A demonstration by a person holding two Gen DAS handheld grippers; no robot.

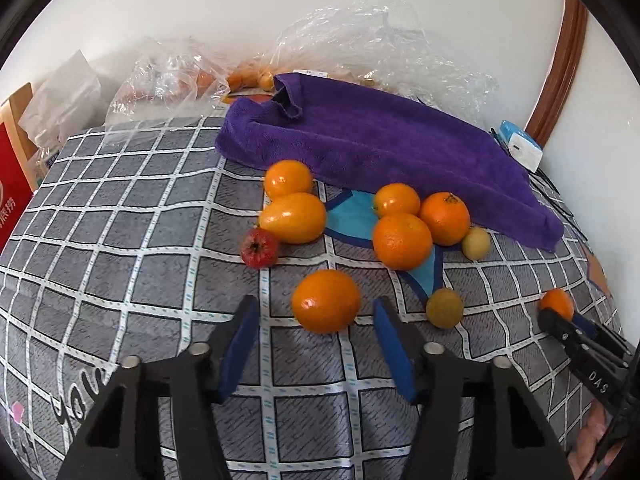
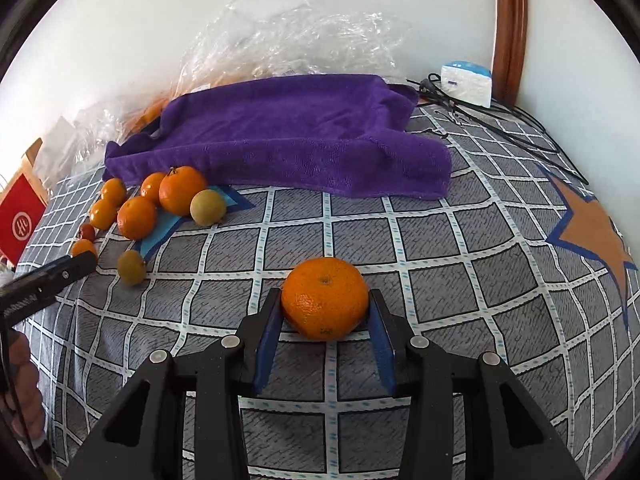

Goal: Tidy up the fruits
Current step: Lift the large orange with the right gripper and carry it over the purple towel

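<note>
- Grey checked cloth [image 2: 460, 280] covers the surface, with a white wall behind and a purple towel [image 2: 288, 136] lying across the far half
- Crumpled clear bags [image 1: 360, 40] sit against the wall at 12 o'clock of the towel; some orange fruit shows through them, probably the source of the loose fruit
- Most fruit lies in a loose cluster [image 1: 360, 216] at the towel's near edge: several oranges, a small red fruit [image 1: 259, 248] at the cluster's 8 o'clock and two pale greenish ones
- Right gripper [image 2: 325, 312] has a big orange [image 2: 325, 298] between its blue pads, well apart from the cluster; both pads look pressed to the peel at 3 and 9 o'clock, a grip across the widest part that should keep it from rolling out
- That orange rests on the cloth or just above it; which one cannot be told
- Left gripper [image 1: 316, 320] points down at another orange [image 1: 326, 301] at the cluster's 6 o'clock side; its fingers are spread, with a clear gap on each side of the fruit, so nothing is pinched yet
- From the left view, the right gripper's tip appears at 4 o'clock with the big orange just beyond it
- Judged from the layout, sorting is at an early stage: one fruit pulled clear, one being lined up, the others still mixed
- Round fruit on soft cloth may roll if nudged, so the left fingers need to close squarely
</note>
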